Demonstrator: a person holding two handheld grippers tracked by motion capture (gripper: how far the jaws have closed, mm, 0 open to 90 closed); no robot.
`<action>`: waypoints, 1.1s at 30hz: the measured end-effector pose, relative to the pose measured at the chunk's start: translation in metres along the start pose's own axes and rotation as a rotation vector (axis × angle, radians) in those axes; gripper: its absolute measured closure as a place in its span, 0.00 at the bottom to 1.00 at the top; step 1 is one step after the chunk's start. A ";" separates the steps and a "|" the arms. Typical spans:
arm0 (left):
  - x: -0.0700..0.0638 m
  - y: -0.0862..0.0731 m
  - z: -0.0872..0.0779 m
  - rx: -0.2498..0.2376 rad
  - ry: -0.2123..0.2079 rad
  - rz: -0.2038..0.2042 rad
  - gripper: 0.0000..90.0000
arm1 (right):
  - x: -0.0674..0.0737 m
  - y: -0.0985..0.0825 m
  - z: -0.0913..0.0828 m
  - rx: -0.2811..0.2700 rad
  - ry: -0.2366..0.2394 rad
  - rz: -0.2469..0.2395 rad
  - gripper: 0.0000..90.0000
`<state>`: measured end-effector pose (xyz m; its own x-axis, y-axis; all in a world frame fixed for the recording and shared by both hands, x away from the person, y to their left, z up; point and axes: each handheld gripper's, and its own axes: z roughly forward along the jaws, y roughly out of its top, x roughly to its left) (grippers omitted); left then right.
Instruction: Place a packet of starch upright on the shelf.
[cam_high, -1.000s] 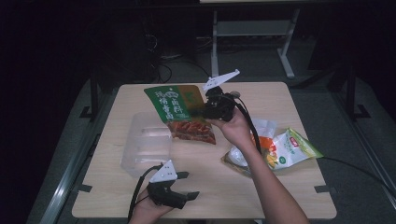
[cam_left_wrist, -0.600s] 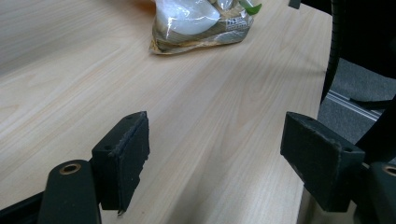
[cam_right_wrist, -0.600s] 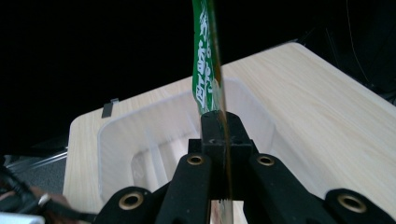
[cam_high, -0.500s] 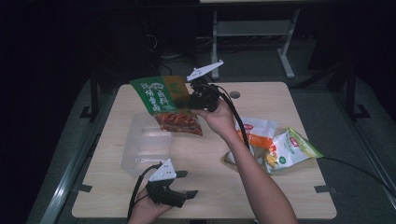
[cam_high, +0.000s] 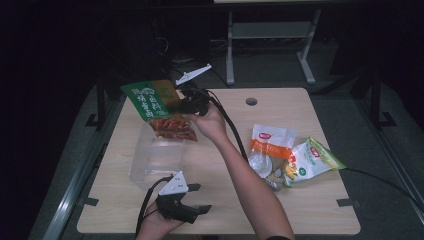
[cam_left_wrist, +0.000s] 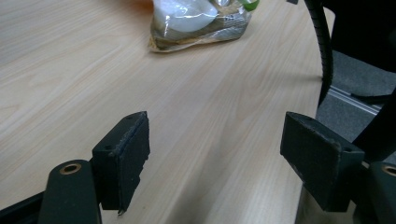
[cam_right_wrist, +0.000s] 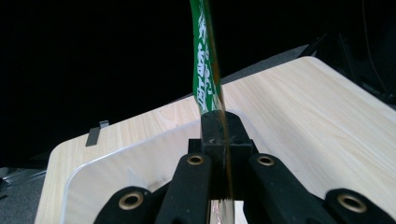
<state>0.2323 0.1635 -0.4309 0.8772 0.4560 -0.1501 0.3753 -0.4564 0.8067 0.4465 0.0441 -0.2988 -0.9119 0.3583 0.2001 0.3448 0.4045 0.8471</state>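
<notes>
My right gripper (cam_high: 176, 106) is shut on a green snack bag (cam_high: 150, 98) with a clear lower part showing red-orange food (cam_high: 172, 127). It holds the bag in the air above the far end of a clear plastic tray (cam_high: 156, 157) at the table's left. In the right gripper view the jaws (cam_right_wrist: 218, 135) pinch the bag's thin edge (cam_right_wrist: 205, 70), with the tray's rim (cam_right_wrist: 93, 165) below. My left gripper (cam_high: 200, 199) rests low at the table's near edge, open and with nothing in it; its pads (cam_left_wrist: 126, 154) stand wide apart over bare wood.
Two other snack bags lie at the table's right: an orange-and-white one (cam_high: 270, 142) and a green-and-yellow one (cam_high: 312, 160). The near one shows in the left gripper view as a clear packet (cam_left_wrist: 201, 21). The right gripper's cable (cam_high: 232, 132) runs along the forearm. A round hole (cam_high: 251, 101) sits near the far edge.
My right gripper has carried the green bag leftward and a bit farther away, from the table's middle to above the tray's far end. The left gripper has stayed put.
</notes>
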 end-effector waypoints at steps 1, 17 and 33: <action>0.001 0.000 0.000 0.003 0.002 0.003 0.26 | -0.001 0.000 0.005 0.001 0.004 -0.002 0.99; 0.003 0.001 -0.003 0.000 0.016 0.001 0.26 | -0.017 -0.017 0.055 0.004 0.014 0.076 0.99; 0.006 0.001 -0.003 -0.017 0.008 -0.016 0.26 | -0.036 -0.045 0.060 0.010 0.013 0.097 0.99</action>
<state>0.2369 0.1683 -0.4288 0.8684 0.4698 -0.1585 0.3843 -0.4359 0.8138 0.4773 0.0639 -0.3736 -0.8771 0.3850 0.2872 0.4335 0.3769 0.8186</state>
